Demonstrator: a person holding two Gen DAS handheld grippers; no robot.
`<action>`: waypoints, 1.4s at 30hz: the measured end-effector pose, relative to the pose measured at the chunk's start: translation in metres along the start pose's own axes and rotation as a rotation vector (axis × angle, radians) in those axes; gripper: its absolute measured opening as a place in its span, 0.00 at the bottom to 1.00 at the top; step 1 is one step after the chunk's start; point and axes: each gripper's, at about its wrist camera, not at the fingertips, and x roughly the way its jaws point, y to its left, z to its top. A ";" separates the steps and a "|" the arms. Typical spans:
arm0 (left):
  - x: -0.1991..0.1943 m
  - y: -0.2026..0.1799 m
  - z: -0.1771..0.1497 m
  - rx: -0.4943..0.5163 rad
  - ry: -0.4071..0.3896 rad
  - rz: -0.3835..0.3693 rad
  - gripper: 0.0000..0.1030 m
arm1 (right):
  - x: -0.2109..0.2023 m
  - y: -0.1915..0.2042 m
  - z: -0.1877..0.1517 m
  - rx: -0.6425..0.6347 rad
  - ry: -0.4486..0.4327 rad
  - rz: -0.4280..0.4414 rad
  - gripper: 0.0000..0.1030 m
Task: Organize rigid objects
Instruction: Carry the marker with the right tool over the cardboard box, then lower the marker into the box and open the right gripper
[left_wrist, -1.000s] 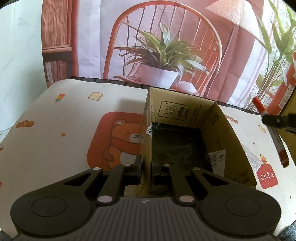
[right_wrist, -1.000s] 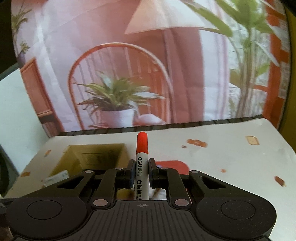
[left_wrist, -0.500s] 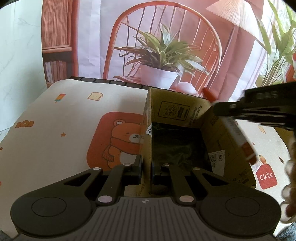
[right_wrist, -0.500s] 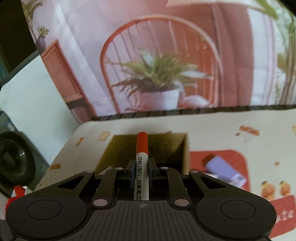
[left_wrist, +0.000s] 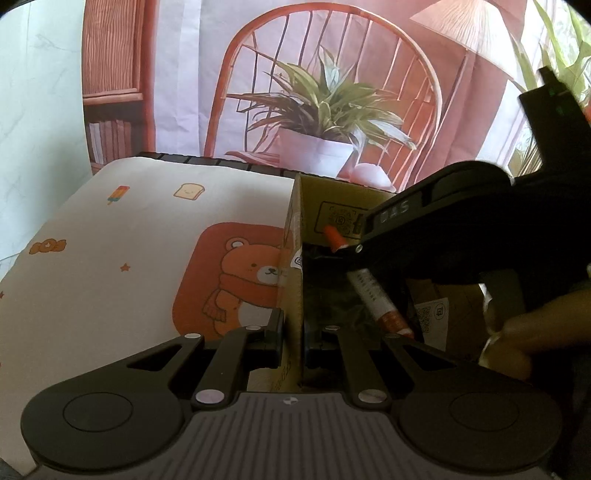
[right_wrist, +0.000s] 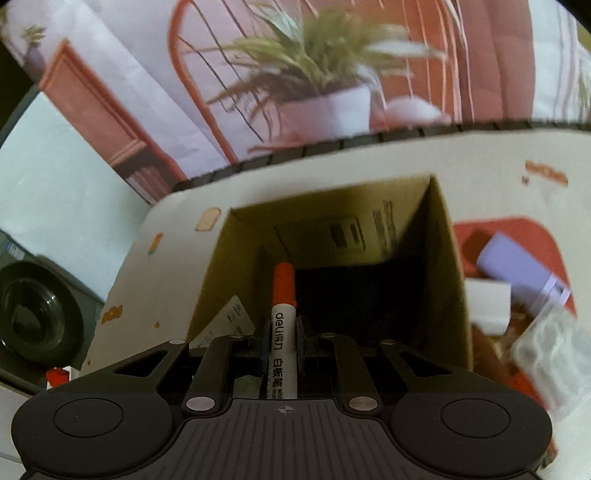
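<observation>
We hold the left gripper (left_wrist: 292, 341) low at the near left corner of the open cardboard box (left_wrist: 295, 266), its jaws pinching the box's left wall between them. The box stands on the table (left_wrist: 122, 258), which is covered by a cream cloth printed with a bear, toast and an ice lolly.

Our right gripper (right_wrist: 282, 339) hangs over the box's open top, its jaws pressed against the white barrel of a whiteboard marker (right_wrist: 283, 314) whose red cap points forward and down into the dark interior. From the left wrist view the same marker (left_wrist: 373, 293) slants inside the box, red cap toward the far wall, with the right gripper's black body crossing above it and our right hand (left_wrist: 532, 332) behind.

To the right of the box, on a red patch of the cloth, lie a lilac box (right_wrist: 517, 264), a white box (right_wrist: 487, 306) and a blurred clear plastic item (right_wrist: 546, 354).
</observation>
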 end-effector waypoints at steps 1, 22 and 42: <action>0.000 0.000 0.000 -0.001 0.001 0.000 0.11 | 0.002 -0.001 0.000 0.015 0.011 0.001 0.13; 0.003 0.000 0.001 -0.004 0.014 0.006 0.11 | 0.034 -0.015 0.000 0.214 0.140 0.042 0.18; 0.001 -0.005 0.001 0.032 0.025 0.032 0.11 | -0.046 -0.022 0.009 0.086 -0.112 0.099 0.60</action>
